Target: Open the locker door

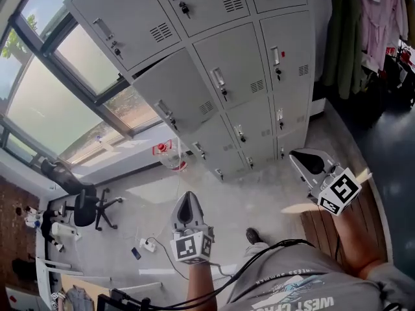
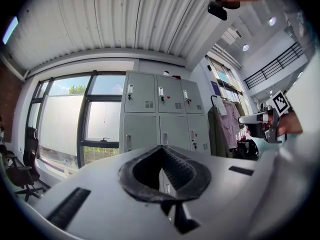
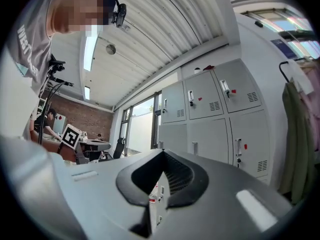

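Jaws on both grippers are pressed together, and nothing sits between either pair. At the far left, a large dark-framed window [image 1: 58,102] looks out on trees and sky. A black wheeled office chair [image 1: 86,209] stands on the pale floor below it. The left gripper [image 1: 188,199] points level toward the bank of pale grey metal lockers [image 1: 220,63] and is well apart from it. In the left gripper view its closed tips [image 2: 161,149] line up with the lower locker doors [image 2: 174,130]. Each door has a small handle, a key lock and a vent slot. None is touched by either tool. The right gripper [image 1: 303,161] is also well apart from the lockers, its tips [image 3: 161,154] shut. Hanging green and pink garments [image 1: 369,24] fill the far right.
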`<state>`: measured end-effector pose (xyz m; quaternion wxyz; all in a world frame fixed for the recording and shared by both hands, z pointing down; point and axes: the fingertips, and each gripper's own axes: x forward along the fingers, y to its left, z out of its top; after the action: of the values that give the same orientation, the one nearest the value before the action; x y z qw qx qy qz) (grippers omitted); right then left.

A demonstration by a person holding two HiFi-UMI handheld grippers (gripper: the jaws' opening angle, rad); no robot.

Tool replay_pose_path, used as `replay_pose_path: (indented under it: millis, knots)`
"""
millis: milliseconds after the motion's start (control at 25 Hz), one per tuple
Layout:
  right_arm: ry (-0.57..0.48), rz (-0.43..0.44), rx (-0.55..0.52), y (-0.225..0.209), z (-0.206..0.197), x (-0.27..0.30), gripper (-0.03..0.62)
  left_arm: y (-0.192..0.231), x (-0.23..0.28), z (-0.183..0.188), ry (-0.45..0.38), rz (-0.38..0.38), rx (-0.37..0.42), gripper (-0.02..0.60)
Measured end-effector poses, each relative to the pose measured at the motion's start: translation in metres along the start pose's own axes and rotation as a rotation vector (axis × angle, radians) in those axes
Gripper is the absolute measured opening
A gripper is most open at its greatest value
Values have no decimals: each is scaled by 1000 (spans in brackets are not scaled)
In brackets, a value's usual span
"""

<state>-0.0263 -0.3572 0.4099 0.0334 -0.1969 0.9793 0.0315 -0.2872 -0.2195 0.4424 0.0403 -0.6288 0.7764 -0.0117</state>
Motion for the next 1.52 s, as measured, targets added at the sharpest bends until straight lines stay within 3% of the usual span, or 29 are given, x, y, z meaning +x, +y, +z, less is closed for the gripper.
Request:
replay_pose_path:
  millis: [360, 880, 1200, 1520]
  knots:
    - [-27, 36, -13, 94, 27, -49, -6, 1, -113, 26, -26, 1, 8, 5]
    - [-33, 1, -36, 287, 71, -179, -6, 3, -330, 42, -12, -64, -4, 5]
    - [-25, -22, -63, 345, 97, -263, -6, -35, -414, 65, -37, -111, 7, 5]
    - [7, 9, -105, 380, 107, -335, -6, -75, -484, 77, -44, -79, -6, 5]
